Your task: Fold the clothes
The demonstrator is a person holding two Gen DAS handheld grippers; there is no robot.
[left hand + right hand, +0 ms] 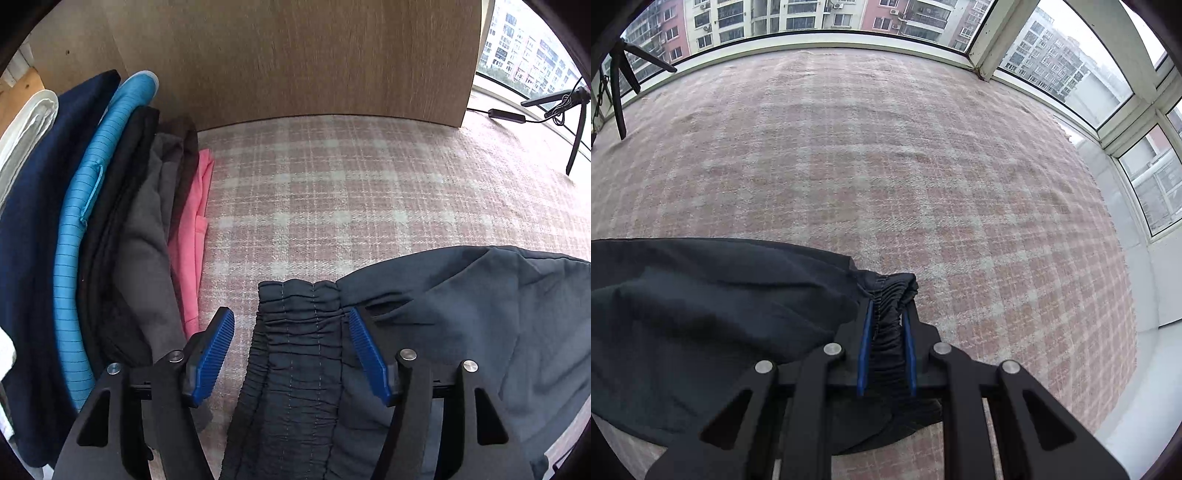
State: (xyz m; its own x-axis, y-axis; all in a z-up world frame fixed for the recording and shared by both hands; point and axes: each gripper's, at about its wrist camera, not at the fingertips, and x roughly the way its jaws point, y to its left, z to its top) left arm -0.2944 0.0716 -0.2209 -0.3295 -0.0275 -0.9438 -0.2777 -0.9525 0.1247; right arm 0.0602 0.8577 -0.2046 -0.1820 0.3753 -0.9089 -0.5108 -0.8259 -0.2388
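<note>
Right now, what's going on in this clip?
A person is folding clothes with two hand-held grippers on a pink plaid blanket. The right hand-held gripper is shut on the elastic waistband of a dark grey garment. The left hand-held gripper is open, its fingers straddling the waistband further along without pinching it. A stack of folded clothes sits at the left by a wooden panel.

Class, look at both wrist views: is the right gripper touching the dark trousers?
Touching. The right wrist view shows the right gripper with both blue pads pressed onto the gathered waistband of the trousers.
</note>
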